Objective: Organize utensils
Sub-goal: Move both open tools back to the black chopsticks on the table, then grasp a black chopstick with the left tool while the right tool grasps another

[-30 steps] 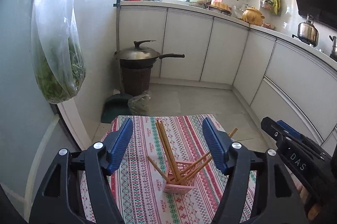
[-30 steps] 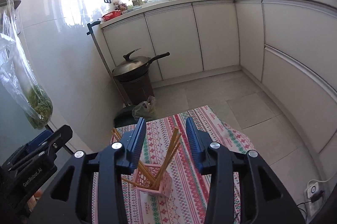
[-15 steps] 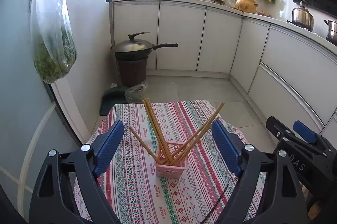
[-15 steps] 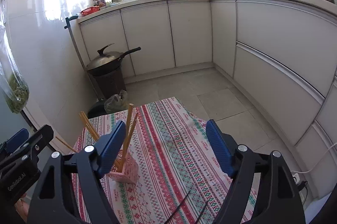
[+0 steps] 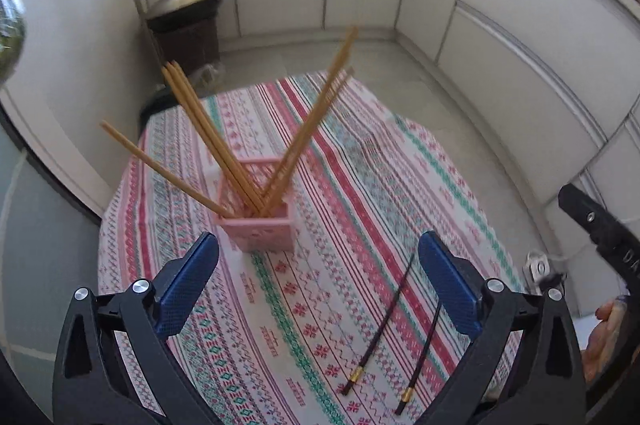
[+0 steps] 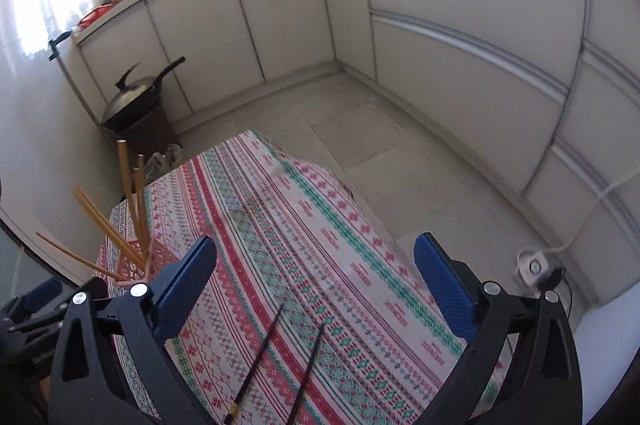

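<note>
A pink slotted holder stands on the patterned tablecloth with several wooden chopsticks leaning out of it. It also shows at the left in the right wrist view. Two dark chopsticks with gold bands lie flat on the cloth near the front; they also show in the right wrist view. My left gripper is open and empty, above the cloth just in front of the holder. My right gripper is open and empty, above the dark chopsticks.
A lidded wok sits on a dark bin beyond the table. White cabinets line the back and right. A white socket with a cable lies on the floor at the right. The table's far edge drops to a tiled floor.
Both grippers have pulled back and tilted down, so more of the table shows. The two dark chopsticks have come fully into view. The right gripper opened wider a second ago.
</note>
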Demonstrator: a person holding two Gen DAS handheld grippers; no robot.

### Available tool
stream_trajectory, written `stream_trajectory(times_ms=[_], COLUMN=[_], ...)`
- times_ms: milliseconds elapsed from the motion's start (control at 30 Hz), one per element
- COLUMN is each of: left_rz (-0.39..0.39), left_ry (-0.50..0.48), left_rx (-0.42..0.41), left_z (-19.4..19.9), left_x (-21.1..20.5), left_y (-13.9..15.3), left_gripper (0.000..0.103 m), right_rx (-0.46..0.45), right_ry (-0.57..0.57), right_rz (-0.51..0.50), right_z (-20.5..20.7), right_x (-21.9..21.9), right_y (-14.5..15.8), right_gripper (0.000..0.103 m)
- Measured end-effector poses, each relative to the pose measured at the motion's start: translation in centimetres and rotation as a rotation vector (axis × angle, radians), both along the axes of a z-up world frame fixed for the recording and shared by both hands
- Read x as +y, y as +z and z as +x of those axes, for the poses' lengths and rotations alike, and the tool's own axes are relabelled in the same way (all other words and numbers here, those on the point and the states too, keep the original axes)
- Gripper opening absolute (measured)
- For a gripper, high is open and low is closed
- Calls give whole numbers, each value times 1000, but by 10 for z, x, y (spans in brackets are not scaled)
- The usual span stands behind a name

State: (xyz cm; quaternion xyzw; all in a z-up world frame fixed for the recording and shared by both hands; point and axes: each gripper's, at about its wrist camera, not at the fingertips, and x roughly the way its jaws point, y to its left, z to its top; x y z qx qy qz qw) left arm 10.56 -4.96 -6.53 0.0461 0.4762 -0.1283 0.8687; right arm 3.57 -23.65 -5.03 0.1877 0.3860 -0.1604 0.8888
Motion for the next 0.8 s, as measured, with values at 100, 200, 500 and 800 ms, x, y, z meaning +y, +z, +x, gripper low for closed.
stream_trajectory(times_ms=[100,200,500,800], left_rz=[-3,18,102,186], left_ry=[-67,-105,-189,-224], left_rx=[153,259,415,357], left_z=[13,24,42,39], left_x=[-28,-56,-118,-124], left_y=[-41,-77,-149,-165], left_gripper=[96,95,63,7], right_rx=[80,138,217,246], right_ry=[-62,-103,-134,-123], right_rz=[150,278,465,509], right_z=[-9,-17,-26,-24], right_x=[-30,-49,-72,-74], right_y=[-26,-48,-83,-91], right_gripper=[96,96,96,96])
